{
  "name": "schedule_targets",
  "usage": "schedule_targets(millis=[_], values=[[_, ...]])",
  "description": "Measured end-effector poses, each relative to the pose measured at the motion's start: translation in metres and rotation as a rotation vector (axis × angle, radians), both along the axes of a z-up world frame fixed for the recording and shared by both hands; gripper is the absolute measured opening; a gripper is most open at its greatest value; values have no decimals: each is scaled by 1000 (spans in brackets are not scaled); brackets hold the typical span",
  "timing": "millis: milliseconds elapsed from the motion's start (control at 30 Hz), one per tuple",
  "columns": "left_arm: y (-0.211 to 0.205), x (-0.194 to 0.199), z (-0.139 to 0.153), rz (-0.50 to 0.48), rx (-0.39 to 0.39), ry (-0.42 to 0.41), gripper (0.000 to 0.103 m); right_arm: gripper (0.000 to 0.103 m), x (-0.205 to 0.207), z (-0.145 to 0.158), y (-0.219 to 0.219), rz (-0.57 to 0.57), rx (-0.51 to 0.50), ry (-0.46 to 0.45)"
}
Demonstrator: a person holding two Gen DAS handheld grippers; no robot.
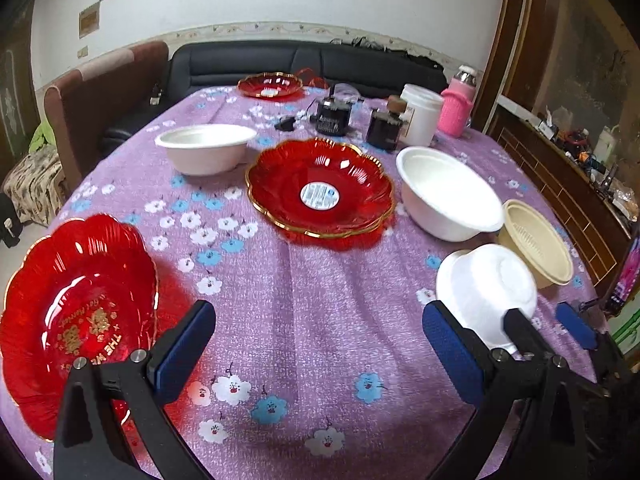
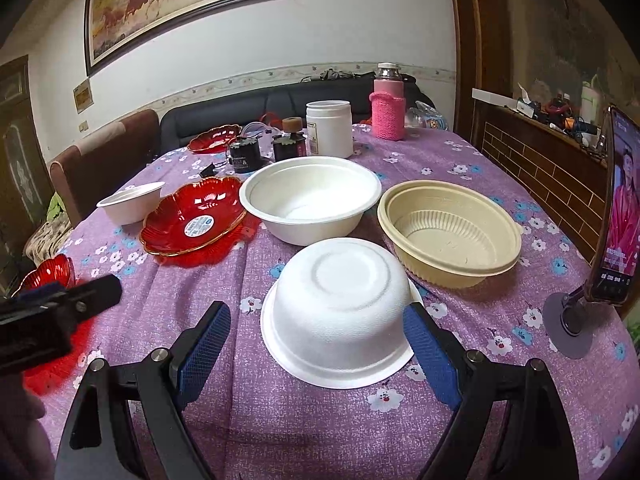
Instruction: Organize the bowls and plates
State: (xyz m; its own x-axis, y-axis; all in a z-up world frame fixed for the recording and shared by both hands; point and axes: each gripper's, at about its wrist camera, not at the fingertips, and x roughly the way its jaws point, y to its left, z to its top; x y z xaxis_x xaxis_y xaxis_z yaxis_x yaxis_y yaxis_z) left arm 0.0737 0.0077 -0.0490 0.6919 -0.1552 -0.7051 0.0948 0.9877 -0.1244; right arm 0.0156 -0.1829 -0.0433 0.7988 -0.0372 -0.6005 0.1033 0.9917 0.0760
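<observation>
Seen from the left wrist, the left claw (image 1: 318, 344) was spread wide over the purple tabletop (image 1: 312, 304), nothing between its pads; a red plate (image 1: 76, 316) was seen just beside its left finger. From the right wrist, the right claw (image 2: 316, 346) was spread around an overturned white bowl (image 2: 338, 312), with a gap left at the left pad.
</observation>
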Motion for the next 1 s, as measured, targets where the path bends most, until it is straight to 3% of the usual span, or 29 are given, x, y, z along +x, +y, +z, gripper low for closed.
schedule_targets(millis=[233, 667, 1000], values=[[25, 13, -18, 97, 0, 61, 103, 91, -1, 1, 0, -4, -3, -1], [42, 8, -14, 120, -19, 53, 103, 91, 0, -2, -2, -9, 1, 13], [8, -22, 32, 18, 28, -141, 103, 91, -6, 2, -3, -7, 8, 3]])
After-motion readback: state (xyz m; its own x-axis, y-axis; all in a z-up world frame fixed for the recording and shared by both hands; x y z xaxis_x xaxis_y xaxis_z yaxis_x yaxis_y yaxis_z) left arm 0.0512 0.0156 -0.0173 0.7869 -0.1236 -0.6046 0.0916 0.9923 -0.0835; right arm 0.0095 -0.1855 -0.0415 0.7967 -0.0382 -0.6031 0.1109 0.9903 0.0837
